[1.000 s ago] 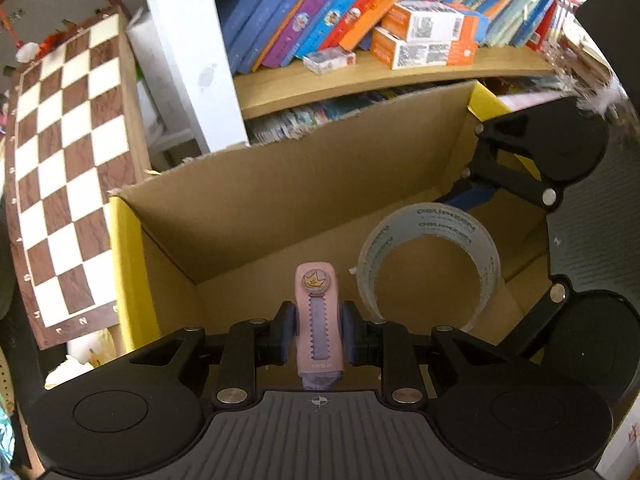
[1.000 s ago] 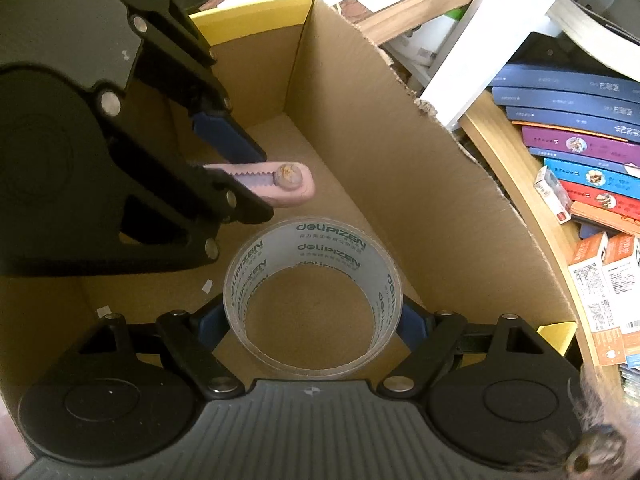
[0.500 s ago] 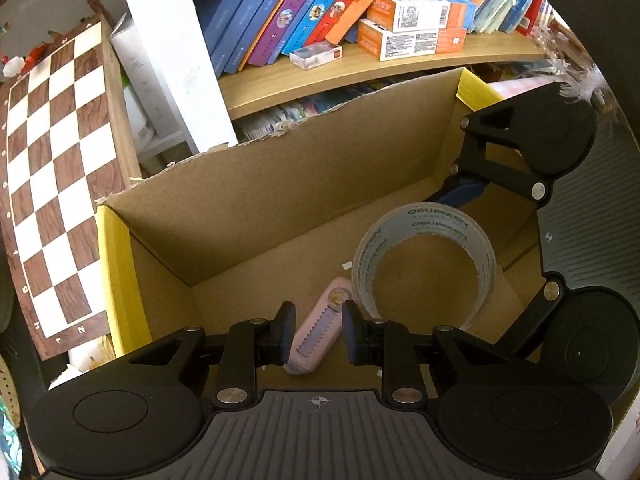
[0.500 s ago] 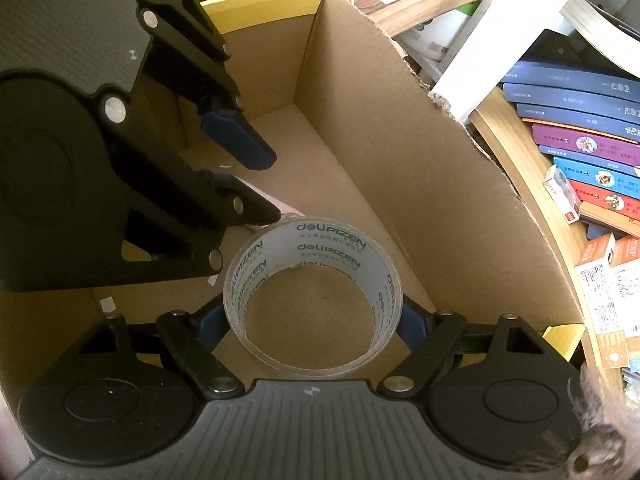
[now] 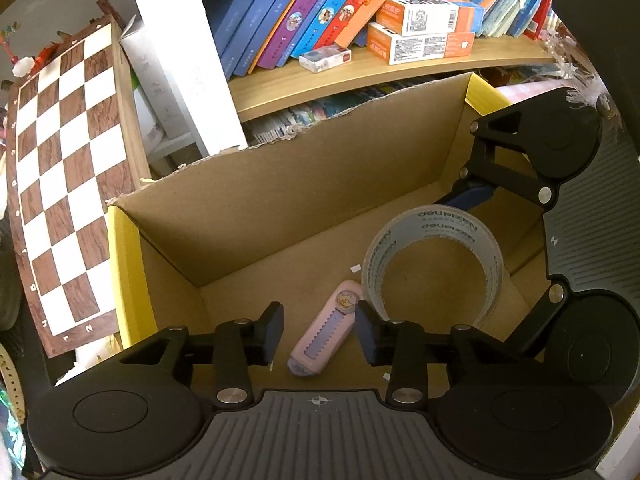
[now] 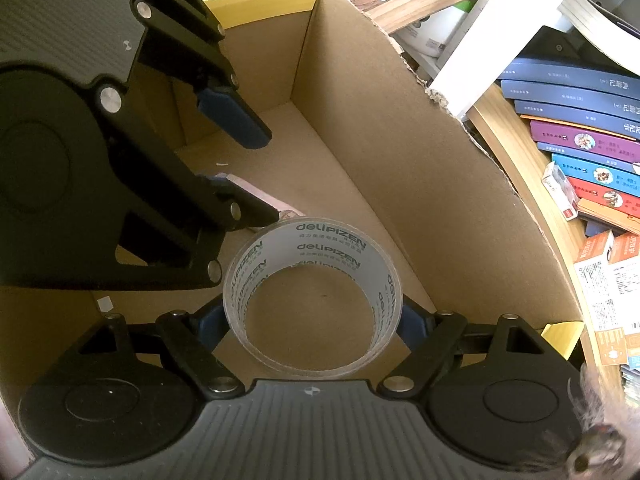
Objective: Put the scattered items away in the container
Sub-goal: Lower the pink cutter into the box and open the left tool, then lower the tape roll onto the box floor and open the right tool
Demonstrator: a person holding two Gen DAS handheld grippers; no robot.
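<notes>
Pink utility knife (image 5: 322, 336), dropped a moment ago, now lies flat on the cardboard box (image 5: 280, 196) floor between the left gripper's (image 5: 319, 334) spread fingers; the right gripper (image 6: 312, 318) still clamps the glossy tape roll (image 6: 312, 296).

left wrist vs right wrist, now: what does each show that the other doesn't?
Left wrist only: the whole pink utility knife lying loose on the box floor between the open left gripper fingers, and the full chessboard.

Right wrist only: the right gripper with both blue pads pressed on the tape roll; the knife is mostly hidden behind the left gripper.

Both: the cardboard box, tape roll, bookshelf with books.
</notes>
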